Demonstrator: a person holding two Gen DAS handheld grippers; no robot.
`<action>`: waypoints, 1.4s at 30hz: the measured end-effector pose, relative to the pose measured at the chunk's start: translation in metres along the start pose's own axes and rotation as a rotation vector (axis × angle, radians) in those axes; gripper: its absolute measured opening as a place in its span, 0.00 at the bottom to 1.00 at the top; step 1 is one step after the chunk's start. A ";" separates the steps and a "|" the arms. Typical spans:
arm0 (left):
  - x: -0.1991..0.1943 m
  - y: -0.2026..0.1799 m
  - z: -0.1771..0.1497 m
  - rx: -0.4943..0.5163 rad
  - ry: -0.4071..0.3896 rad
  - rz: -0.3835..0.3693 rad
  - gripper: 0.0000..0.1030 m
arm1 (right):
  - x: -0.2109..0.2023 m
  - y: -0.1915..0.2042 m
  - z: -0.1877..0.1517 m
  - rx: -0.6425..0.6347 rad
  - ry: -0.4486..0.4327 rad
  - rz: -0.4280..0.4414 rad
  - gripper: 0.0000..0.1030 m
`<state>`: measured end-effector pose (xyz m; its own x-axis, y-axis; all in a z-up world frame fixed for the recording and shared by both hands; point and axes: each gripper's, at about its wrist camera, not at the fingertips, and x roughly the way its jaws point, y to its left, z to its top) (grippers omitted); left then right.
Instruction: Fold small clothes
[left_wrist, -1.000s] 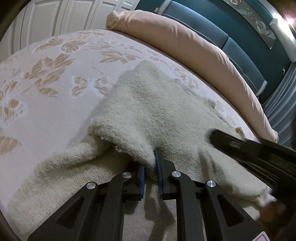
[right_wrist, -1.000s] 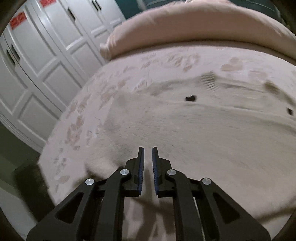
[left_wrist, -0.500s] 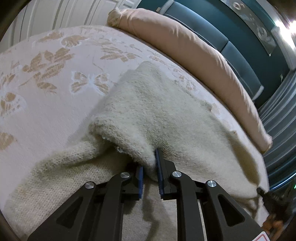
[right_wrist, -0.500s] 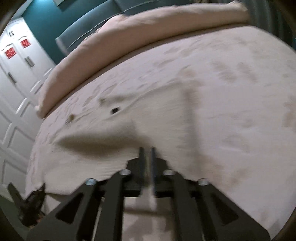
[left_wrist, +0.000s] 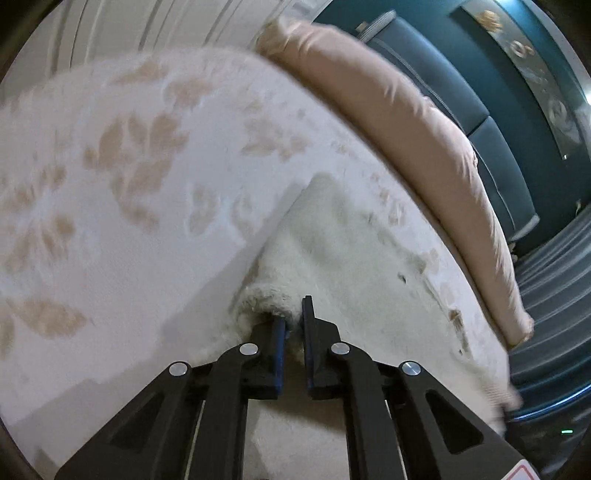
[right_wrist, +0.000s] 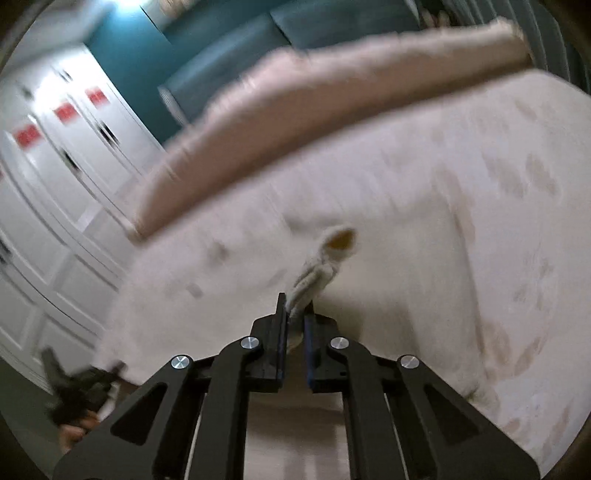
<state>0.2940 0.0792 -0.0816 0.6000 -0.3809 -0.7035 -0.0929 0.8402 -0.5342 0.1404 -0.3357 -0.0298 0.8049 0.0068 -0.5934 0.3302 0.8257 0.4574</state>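
Note:
A cream knitted sweater (left_wrist: 354, 258) lies on the bed with the leaf-patterned cover (left_wrist: 122, 206). My left gripper (left_wrist: 293, 325) is shut on a rolled edge of the sweater and holds it a little above the bed. My right gripper (right_wrist: 295, 314) is shut on a sleeve end of the sweater (right_wrist: 321, 266), whose cuff opening stands up past the fingertips. The left gripper also shows in the right wrist view (right_wrist: 77, 387) at the lower left, blurred.
A long pink bolster (left_wrist: 417, 136) lies along the far edge of the bed before a teal padded headboard (left_wrist: 491, 122). White wardrobe doors (right_wrist: 48, 177) stand at the left. The bed's edge (left_wrist: 506, 387) drops off at the right.
Both grippers have swung round. The right gripper, empty before, now holds the sleeve end. The left gripper has lifted and pulled its held edge along, so less sweater lies below it.

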 end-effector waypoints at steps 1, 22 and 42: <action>0.003 -0.002 0.001 0.016 0.002 0.014 0.05 | -0.005 -0.002 0.001 0.000 -0.026 0.000 0.06; -0.074 0.023 -0.049 0.204 0.091 0.088 0.59 | -0.115 -0.045 -0.083 0.014 0.163 -0.270 0.50; -0.162 0.082 -0.169 0.128 0.312 0.031 0.67 | -0.189 -0.045 -0.219 0.237 0.308 -0.165 0.63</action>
<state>0.0552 0.1444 -0.0907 0.3246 -0.4375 -0.8386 0.0050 0.8874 -0.4611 -0.1342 -0.2511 -0.0833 0.5584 0.0838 -0.8253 0.5751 0.6778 0.4580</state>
